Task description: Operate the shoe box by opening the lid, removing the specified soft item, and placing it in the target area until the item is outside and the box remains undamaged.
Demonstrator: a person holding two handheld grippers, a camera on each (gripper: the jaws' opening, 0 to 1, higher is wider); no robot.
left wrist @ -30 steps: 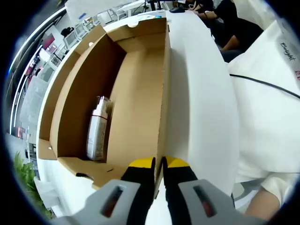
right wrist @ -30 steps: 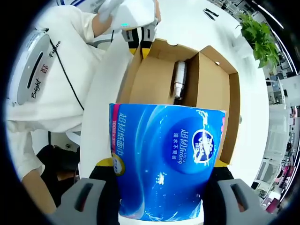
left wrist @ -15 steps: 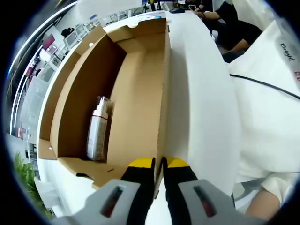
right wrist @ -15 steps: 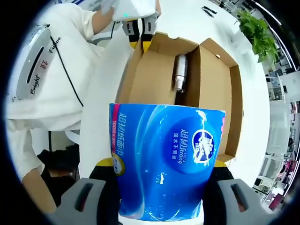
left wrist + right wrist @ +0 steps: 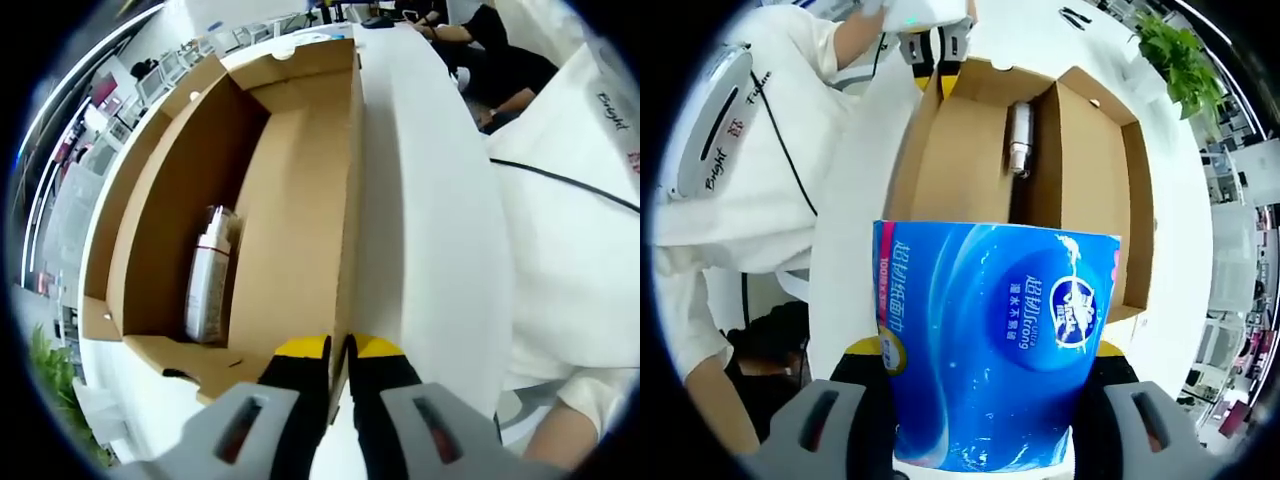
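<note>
Blue tissue pack [image 5: 990,340] clamped between the jaws of the right gripper [image 5: 985,400], held up above the open cardboard shoe box [image 5: 1040,180] and outside it. Left gripper [image 5: 337,352] pinched shut on the box's side wall [image 5: 347,220], seen also at the box's far corner [image 5: 936,62]. White spray bottle [image 5: 208,280] lying inside the box. Box resting on the white counter [image 5: 430,230]; potted plant [image 5: 1180,60] beyond.

An open office: rows of desks [image 5: 215,45], seated person [image 5: 500,60], potted plant [image 5: 1175,55].
</note>
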